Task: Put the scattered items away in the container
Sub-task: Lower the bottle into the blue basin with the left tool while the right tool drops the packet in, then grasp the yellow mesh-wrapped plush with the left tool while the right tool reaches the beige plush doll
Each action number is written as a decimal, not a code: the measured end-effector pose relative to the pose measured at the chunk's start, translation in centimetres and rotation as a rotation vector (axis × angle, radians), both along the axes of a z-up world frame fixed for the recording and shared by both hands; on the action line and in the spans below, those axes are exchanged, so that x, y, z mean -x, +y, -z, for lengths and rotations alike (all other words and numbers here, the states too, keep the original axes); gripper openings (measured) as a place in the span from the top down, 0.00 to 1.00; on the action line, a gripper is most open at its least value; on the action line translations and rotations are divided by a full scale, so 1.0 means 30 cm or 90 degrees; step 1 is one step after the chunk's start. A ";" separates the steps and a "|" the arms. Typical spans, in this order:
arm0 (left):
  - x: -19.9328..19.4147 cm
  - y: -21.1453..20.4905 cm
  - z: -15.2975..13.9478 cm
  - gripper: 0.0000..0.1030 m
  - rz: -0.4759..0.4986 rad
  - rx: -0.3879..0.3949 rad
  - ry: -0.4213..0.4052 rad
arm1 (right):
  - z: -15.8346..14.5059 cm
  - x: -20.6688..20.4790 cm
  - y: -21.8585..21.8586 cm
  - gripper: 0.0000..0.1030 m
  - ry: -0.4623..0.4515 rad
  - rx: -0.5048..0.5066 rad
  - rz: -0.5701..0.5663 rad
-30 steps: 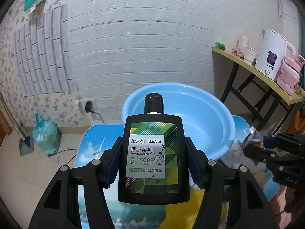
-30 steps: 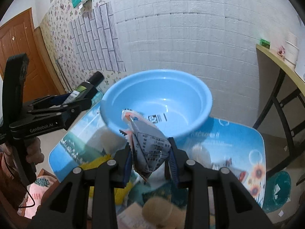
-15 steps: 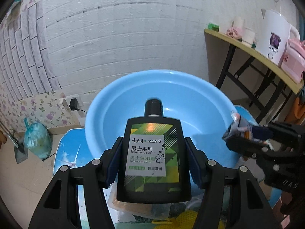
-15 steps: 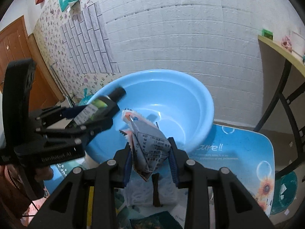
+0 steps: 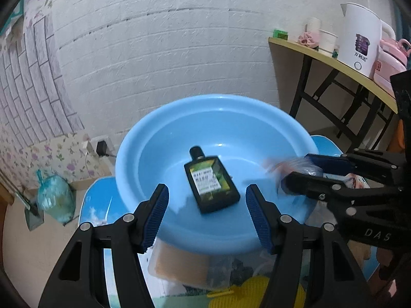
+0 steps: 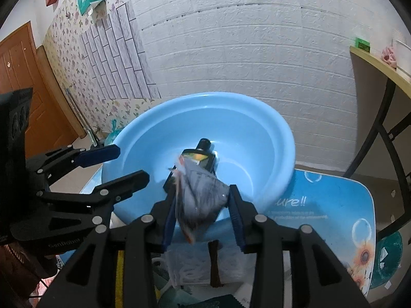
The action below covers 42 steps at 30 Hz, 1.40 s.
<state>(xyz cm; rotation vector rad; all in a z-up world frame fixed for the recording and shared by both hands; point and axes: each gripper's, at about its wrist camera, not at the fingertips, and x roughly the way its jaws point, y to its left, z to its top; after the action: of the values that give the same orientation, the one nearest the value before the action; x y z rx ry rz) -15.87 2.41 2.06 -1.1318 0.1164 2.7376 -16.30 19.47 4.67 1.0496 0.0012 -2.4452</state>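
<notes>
One bottle is dropped in the basin; left gripper is held apart. Right gripper, just opening, has a light, crinkly packet slipping loose.

Left black two-finger gripper with blue pads at lower centre of its frame, jaws apart, nothing between them. Right black two-finger gripper with blue pads lower centre, jaws just opening (blurred packet still between pads), angled downward.
</notes>
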 end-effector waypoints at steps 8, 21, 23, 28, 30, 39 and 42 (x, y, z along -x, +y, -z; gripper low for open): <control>-0.084 -0.037 0.002 0.09 -0.038 0.014 -0.007 | -0.019 -0.061 0.030 0.63 0.004 -0.007 0.013; -0.266 -0.007 0.041 0.04 -0.022 0.026 -0.050 | 0.003 -0.235 0.147 0.62 -0.011 -0.024 0.061; -0.288 0.000 0.052 0.04 -0.020 0.018 -0.059 | 0.013 -0.262 0.162 0.59 -0.019 -0.028 0.067; -0.324 0.027 0.080 0.04 -0.013 0.015 -0.078 | 0.036 -0.332 0.210 0.50 -0.029 -0.023 0.078; -0.333 0.036 0.091 0.04 -0.012 0.013 -0.084 | 0.047 -0.348 0.223 0.49 -0.035 -0.023 0.082; -0.339 0.065 0.138 0.04 -0.016 0.020 -0.112 | 0.084 -0.389 0.246 0.31 -0.050 -0.034 0.079; -0.334 0.063 0.155 0.04 -0.020 0.009 -0.123 | 0.092 -0.395 0.246 0.30 -0.046 -0.043 0.080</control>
<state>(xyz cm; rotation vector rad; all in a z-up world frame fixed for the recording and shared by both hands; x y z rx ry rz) -5.85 4.30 -2.60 -1.4053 0.0930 2.6400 -4.46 26.87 1.90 1.2010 -0.0063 -2.5323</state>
